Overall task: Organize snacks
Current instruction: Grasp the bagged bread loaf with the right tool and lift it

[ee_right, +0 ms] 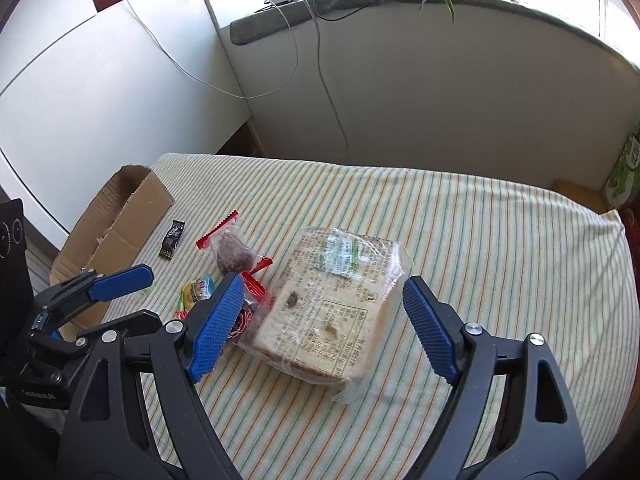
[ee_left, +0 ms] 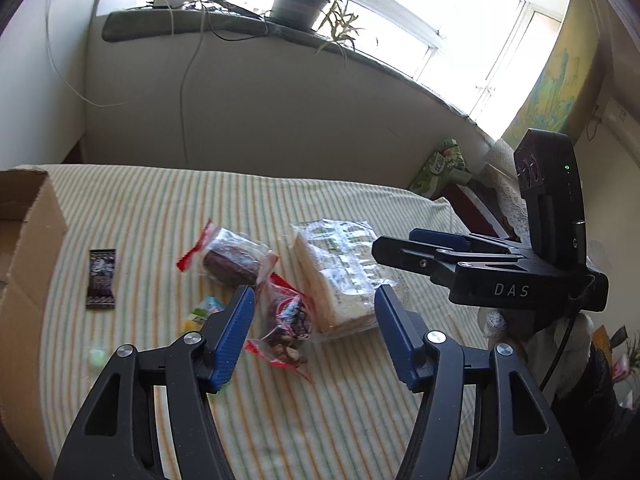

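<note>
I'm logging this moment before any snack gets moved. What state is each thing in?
left tool: open, holding nothing
right tool: open, holding nothing, above the bread
cardboard box: open, flaps up
packaged sliced bread: sealed, lying flat on the cloth
brown pastry in clear wrapper: sealed, lying on the cloth
red-edged snack bag: sealed, lying beside the bread
dark snack bar: wrapped, lying flat near the box

- This is a room in a home, most probably a bedroom.
- A striped sheet (ee_right: 460,240) in green and orange covers a soft surface like a bed.
- A potted plant (ee_left: 298,2) stands on the window sill (ee_left: 224,26), beside chargers and loose cables (ee_left: 188,80).
- A yellow curtain (ee_left: 560,84) hangs by the sunny window.
</note>
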`<act>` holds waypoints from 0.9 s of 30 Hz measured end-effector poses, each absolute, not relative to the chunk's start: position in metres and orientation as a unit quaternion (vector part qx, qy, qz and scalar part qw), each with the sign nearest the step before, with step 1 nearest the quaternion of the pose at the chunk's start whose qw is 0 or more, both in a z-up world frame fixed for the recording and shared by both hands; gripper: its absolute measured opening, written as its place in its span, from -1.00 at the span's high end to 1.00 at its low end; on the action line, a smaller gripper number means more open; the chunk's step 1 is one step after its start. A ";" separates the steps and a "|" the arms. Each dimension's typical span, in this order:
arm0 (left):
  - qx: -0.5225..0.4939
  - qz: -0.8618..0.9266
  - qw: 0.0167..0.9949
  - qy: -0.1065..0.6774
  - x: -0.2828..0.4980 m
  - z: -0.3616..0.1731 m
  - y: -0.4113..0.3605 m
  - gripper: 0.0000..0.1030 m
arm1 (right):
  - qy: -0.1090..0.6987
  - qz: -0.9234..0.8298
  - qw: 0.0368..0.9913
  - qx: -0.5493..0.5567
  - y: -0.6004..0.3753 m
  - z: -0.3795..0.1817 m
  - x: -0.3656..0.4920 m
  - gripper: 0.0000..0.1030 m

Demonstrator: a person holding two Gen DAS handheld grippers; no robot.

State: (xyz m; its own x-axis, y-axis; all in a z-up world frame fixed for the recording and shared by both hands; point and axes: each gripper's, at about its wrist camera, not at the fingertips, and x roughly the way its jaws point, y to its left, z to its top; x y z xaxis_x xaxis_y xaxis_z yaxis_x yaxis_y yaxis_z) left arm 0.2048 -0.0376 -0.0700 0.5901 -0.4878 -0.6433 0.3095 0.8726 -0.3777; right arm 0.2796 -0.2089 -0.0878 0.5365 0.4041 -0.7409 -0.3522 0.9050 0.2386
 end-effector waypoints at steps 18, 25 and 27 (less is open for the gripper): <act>-0.087 -0.254 0.848 0.458 0.253 -0.102 -0.088 -0.13 | 0.502 0.250 0.820 0.113 -0.238 -0.129 0.302 0.05; -0.085 -0.273 0.840 0.462 0.257 -0.105 -0.097 0.04 | 0.507 0.251 0.815 0.126 -0.242 -0.132 0.304 0.27; -0.083 -0.272 0.840 0.461 0.257 -0.103 -0.100 0.04 | 0.508 0.249 0.814 0.131 -0.244 -0.131 0.303 0.30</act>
State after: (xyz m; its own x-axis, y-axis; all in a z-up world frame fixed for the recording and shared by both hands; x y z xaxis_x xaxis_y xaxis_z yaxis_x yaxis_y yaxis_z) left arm 0.2568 -0.0997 -0.1026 0.4267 -0.5346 -0.7295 0.3809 0.8378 -0.3912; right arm 0.3028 -0.2443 -0.1306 0.3597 0.5378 -0.7625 -0.2725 0.8421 0.4655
